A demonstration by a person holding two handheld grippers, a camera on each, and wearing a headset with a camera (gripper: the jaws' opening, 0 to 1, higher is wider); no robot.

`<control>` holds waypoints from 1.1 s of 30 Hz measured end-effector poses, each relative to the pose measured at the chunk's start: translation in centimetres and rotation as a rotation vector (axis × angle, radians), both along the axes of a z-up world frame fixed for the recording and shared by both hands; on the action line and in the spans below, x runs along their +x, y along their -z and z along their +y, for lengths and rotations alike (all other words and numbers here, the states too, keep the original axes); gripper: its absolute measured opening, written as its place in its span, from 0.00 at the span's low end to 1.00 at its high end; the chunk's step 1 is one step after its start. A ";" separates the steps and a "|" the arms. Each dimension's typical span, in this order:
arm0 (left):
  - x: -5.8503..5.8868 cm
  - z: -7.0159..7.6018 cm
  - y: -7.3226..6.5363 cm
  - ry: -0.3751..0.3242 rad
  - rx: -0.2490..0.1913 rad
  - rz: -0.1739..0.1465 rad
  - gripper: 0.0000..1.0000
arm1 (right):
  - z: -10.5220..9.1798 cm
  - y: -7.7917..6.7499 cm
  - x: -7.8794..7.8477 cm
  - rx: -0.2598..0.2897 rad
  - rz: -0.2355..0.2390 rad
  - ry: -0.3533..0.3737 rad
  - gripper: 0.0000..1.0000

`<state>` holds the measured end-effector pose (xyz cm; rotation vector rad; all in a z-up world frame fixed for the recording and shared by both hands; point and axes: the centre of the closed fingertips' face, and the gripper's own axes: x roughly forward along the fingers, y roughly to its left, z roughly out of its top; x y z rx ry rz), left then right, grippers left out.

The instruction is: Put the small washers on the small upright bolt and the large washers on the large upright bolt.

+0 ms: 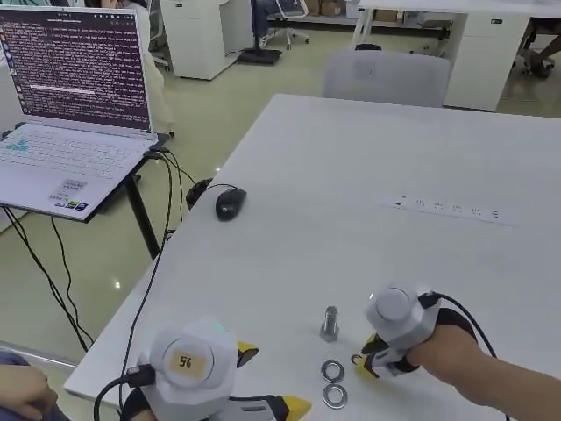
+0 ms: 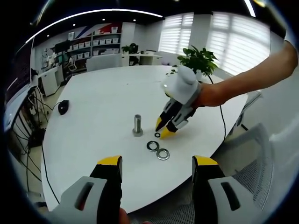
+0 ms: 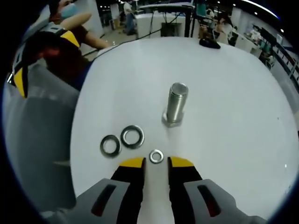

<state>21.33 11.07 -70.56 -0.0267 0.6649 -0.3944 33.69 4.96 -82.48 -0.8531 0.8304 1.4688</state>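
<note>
One steel bolt (image 1: 330, 323) stands upright on the white table (image 1: 351, 175). Two large washers (image 1: 332, 369) (image 1: 335, 396) lie flat just in front of it. In the right gripper view the bolt (image 3: 175, 105) stands ahead, the large washers (image 3: 132, 136) (image 3: 110, 145) lie to its left, and a small washer (image 3: 156, 156) lies flat just past the tips of my right gripper (image 3: 157, 162), whose jaws stand slightly apart. My left gripper (image 2: 158, 161) is open wide and holds nothing, back from the washers (image 2: 153, 146). The right gripper (image 2: 163, 129) touches down beside the small washer (image 2: 157, 135).
A black mouse (image 1: 230, 203) lies near the table's left edge and a white power strip (image 1: 451, 210) further back on the right. A laptop (image 1: 74, 105) sits on a stand to the left. A grey chair (image 1: 386, 77) stands at the far side.
</note>
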 end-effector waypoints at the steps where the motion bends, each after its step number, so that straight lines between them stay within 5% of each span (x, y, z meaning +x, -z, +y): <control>1: 0.0 0.0 0.0 -0.001 0.000 0.000 0.60 | 0.0 0.0 0.1 -0.007 -0.013 -0.018 0.20; 13: 0.0 -0.3 0.2 0.003 -0.004 0.003 0.60 | 0.3 0.1 -0.2 -0.017 -0.079 -0.152 0.15; 33: 0.3 -0.1 0.0 0.001 -0.001 -0.002 0.60 | -2.0 -0.1 -0.2 0.005 -0.037 -0.031 0.14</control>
